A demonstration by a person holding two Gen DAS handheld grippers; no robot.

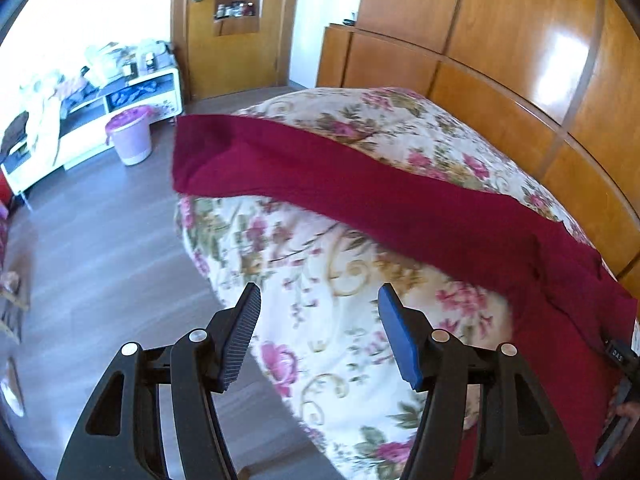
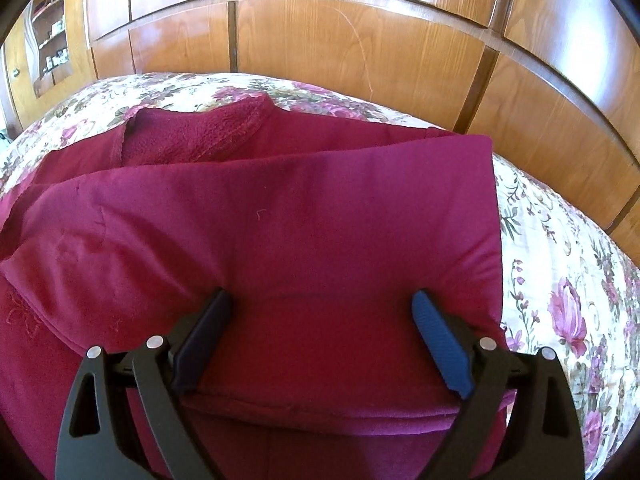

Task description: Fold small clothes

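Note:
A dark red fleece garment [image 2: 304, 216] lies spread on the floral bedspread [image 2: 560, 280], with its collar at the far side and one layer folded over. In the left wrist view the garment [image 1: 360, 184] runs as a long band across the bed. My right gripper [image 2: 320, 336] is open, its jaws wide apart over the garment's near hem, holding nothing. My left gripper [image 1: 318, 328] is open and empty above the bare bedspread [image 1: 320, 264], short of the garment. The other gripper's black body [image 1: 618, 360] shows at the far right on the cloth.
A wooden headboard [image 2: 360, 48] and wardrobe panels [image 1: 500, 20] stand behind the bed. Left of the bed is wood floor [image 1: 100, 248] with a lilac bin [image 1: 132, 136], a white low cabinet [image 1: 92, 120] piled with things, and a wooden door [image 1: 232, 40].

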